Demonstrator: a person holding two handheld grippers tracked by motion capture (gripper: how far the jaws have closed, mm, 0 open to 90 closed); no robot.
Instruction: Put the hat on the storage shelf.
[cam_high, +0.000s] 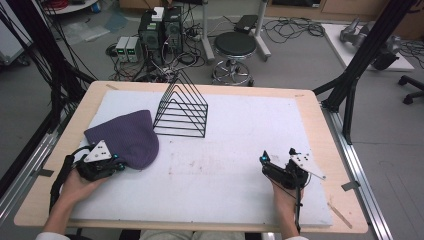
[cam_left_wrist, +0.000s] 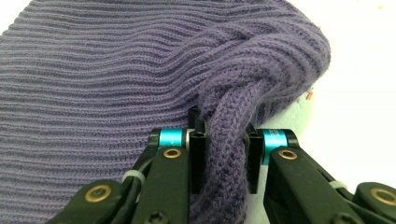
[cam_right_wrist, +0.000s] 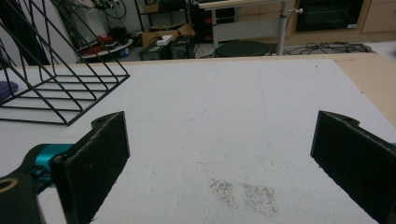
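A purple knitted beanie (cam_high: 125, 136) lies flat on the white mat at the left. My left gripper (cam_high: 120, 164) sits at the beanie's near edge, shut on a bunched fold of the knit (cam_left_wrist: 227, 140) pinched between its jaws. The rest of the beanie (cam_left_wrist: 116, 70) spreads out beyond the jaws. My right gripper (cam_high: 264, 159) rests low over the mat at the right, held by a hand, its jaws wide apart with nothing between them. Its black pads (cam_right_wrist: 95, 158) frame bare mat.
A black wire triangular rack (cam_high: 181, 107) stands on the mat behind the beanie, also seen in the right gripper view as the rack (cam_right_wrist: 56, 88) at far left. The white mat (cam_high: 240, 130) covers a wooden table (cam_high: 330, 140). A stool and computers stand beyond.
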